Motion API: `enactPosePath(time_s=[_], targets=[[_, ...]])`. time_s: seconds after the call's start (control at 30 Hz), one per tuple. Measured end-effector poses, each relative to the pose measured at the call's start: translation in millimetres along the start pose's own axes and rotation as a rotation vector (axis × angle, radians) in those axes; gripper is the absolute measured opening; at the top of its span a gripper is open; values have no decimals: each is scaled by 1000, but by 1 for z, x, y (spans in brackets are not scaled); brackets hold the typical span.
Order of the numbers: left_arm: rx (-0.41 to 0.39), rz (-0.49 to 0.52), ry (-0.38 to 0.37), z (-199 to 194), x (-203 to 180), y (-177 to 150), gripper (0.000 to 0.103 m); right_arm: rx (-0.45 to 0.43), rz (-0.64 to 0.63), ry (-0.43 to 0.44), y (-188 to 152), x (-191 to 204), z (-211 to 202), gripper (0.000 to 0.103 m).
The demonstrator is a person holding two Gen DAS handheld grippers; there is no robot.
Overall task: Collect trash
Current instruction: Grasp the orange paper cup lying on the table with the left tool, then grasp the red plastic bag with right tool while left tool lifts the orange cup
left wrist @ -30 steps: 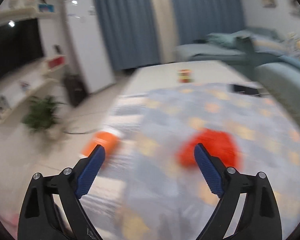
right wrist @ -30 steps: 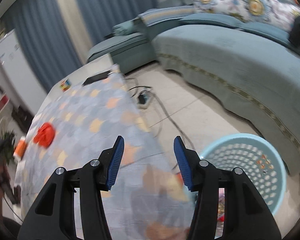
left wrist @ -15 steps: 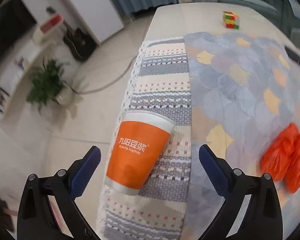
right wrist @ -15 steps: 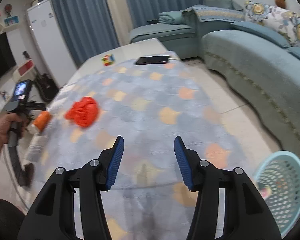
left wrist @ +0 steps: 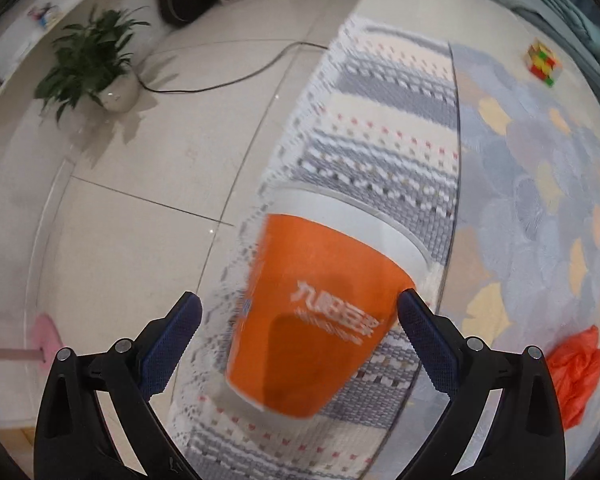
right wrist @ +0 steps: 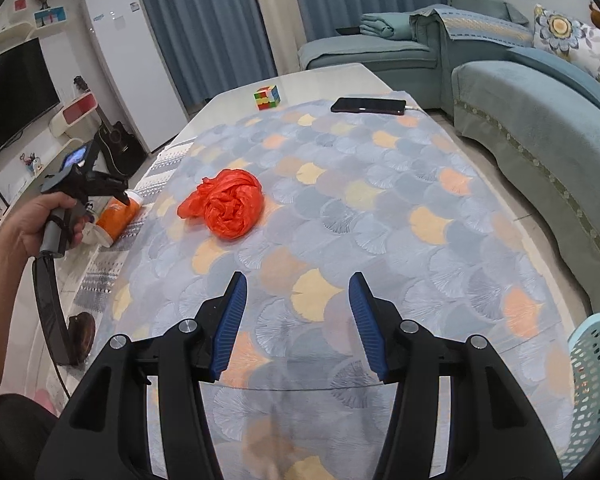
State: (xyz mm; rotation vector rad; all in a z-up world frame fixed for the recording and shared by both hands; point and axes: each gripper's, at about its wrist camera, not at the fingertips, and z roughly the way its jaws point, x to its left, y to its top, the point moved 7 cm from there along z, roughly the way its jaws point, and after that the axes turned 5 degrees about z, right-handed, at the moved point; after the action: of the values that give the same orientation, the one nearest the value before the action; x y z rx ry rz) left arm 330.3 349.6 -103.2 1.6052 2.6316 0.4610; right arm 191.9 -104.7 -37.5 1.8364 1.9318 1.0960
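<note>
An orange paper cup lies on its side on the striped runner at the table's left edge, white rim pointing away. My left gripper points steeply down over it, open, one finger on each side of the cup; the right finger is close to the cup wall and the left finger stands apart from it. The right wrist view shows the same cup under the hand-held left gripper. A crumpled orange plastic bag lies mid-table. My right gripper hovers open and empty near the table's front.
A light blue perforated basket stands on the floor at the table's right front corner. A puzzle cube and a black phone lie at the far end. A teal sofa runs along the right; a potted plant stands left.
The left gripper swung left and tipped down from the bag to straddle the cup, which now looms much larger. The right view panned from the basket and sofa to the tabletop. Both jaws kept their width.
</note>
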Motion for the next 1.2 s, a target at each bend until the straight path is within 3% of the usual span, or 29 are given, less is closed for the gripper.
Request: enactPosePath(time_s=[0.1, 0.13, 0.2, 0.23, 0.33, 0.53, 0.8, 0.93, 1.07, 1.13, 1.2], targets=[[52, 36, -49, 8, -11, -4, 93, 10, 26, 6, 0, -1, 4, 50], [76, 50, -98, 10, -18, -7, 91, 10, 34, 8, -1, -2, 4, 50], [114, 82, -167, 13, -28, -13, 68, 10, 38, 9, -1, -2, 4, 50], [128, 100, -208, 12, -34, -16, 67, 8, 38, 7, -1, -3, 4, 50], [86, 143, -283, -2, -46, -18, 62, 11, 35, 7, -2, -1, 5, 50], [-26, 172, -265, -38, -45, -17, 62, 18, 2, 5, -5, 7, 9, 50], [-265, 213, -307, -108, -49, -28, 63, 1, -75, 13, 1, 38, 31, 50], [-427, 203, -311, -155, -46, -46, 63, -29, -215, 33, 9, 65, 52, 50], [-653, 192, -358, -215, -47, -70, 63, -21, -262, 69, 19, 92, 74, 50], [-785, 207, -337, -245, -49, -94, 63, -40, -299, 71, 26, 105, 86, 50], [-867, 206, -328, -265, -49, -117, 63, -40, -317, 65, 31, 114, 101, 53]])
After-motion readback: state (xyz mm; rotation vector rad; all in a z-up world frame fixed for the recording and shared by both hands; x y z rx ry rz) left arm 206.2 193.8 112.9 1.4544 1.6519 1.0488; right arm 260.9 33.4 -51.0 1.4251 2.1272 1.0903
